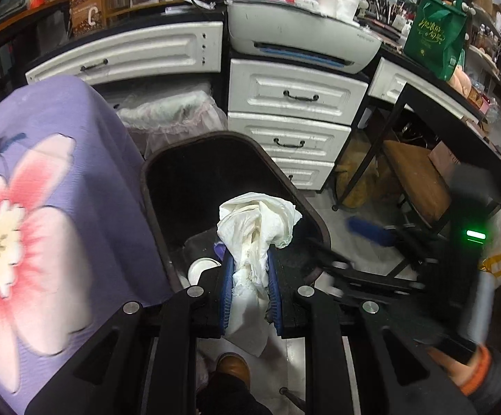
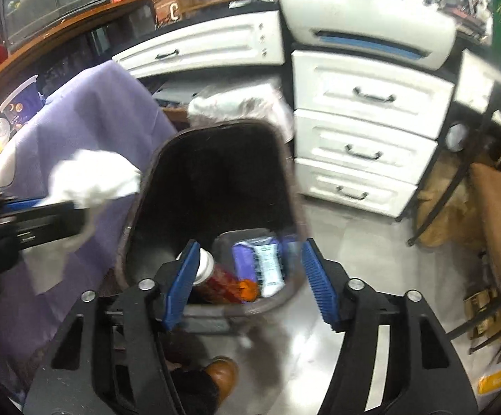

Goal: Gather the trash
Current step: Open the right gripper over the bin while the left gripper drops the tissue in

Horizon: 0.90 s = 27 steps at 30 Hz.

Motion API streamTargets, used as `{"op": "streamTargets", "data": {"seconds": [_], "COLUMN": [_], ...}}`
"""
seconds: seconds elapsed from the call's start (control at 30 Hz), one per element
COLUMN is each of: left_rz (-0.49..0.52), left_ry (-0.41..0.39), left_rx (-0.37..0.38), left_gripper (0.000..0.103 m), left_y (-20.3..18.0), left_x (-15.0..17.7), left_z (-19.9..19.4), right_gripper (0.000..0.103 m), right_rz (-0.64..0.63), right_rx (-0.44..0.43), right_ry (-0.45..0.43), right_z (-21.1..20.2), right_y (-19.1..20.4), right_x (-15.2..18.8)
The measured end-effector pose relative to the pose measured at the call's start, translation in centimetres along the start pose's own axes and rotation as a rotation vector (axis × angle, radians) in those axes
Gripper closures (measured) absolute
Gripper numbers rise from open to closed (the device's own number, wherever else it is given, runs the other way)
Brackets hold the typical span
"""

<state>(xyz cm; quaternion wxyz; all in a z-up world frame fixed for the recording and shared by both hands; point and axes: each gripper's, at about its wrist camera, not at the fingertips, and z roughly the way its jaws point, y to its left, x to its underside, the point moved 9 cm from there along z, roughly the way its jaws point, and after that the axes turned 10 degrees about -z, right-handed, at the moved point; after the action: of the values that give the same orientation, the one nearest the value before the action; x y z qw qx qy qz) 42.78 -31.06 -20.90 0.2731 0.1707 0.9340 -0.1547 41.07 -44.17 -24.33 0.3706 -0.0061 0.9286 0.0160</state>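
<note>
My left gripper (image 1: 250, 259) is shut on a crumpled white tissue (image 1: 255, 228) and holds it above the open black trash bin (image 1: 167, 159). The same tissue (image 2: 91, 176) shows in the right wrist view, left of the bin (image 2: 153, 173). My right gripper (image 2: 250, 273) is open and empty over the near rim of the bin. Inside the bin lie a red bottle with a white cap (image 2: 216, 276), a purple packet (image 2: 243, 259) and a white-and-blue wrapper (image 2: 269, 263).
A table with a purple flowered cloth (image 1: 43, 207) stands left of the bin. White drawers (image 1: 292, 128) and a printer (image 1: 302, 34) stand behind it. A chair (image 1: 416, 180) is on the right. A brown shoe (image 2: 221, 377) is on the floor below.
</note>
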Motion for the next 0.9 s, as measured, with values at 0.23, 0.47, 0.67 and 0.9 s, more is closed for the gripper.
{"op": "streamTargets", "data": {"seconds": [0.23,0.47,0.67,0.9], "left_rz": [0.02,0.009,0.025,0.017], "left_ry": [0.046,0.074,0.043,-0.014], "left_rx": [-0.026,-0.058,-0.081,-0.076], "left_gripper": [0.084,0.084,0.064,0.036], "left_y": [-0.8,-0.4,-0.4,-0.5], "left_x": [0.3,0.3,-0.2,-1.1], "left_z": [3.7,6.4,7.2,5.9], "right_gripper": [0.039,0.039,0.039,0.039], "right_rz": [0.07,0.084,0.09,0.104], "right_rx": [0.04,0.073,0.084,0.08], "right_ry": [0.003,-0.026,-0.054,-0.068], "right_z": [-3.2,-6.1,-7.7,-8.3], "right_y": [-3.4,-4.7,-4.9,-5.0], "right_x": [2.5,4.1,4.3,4.1]}}
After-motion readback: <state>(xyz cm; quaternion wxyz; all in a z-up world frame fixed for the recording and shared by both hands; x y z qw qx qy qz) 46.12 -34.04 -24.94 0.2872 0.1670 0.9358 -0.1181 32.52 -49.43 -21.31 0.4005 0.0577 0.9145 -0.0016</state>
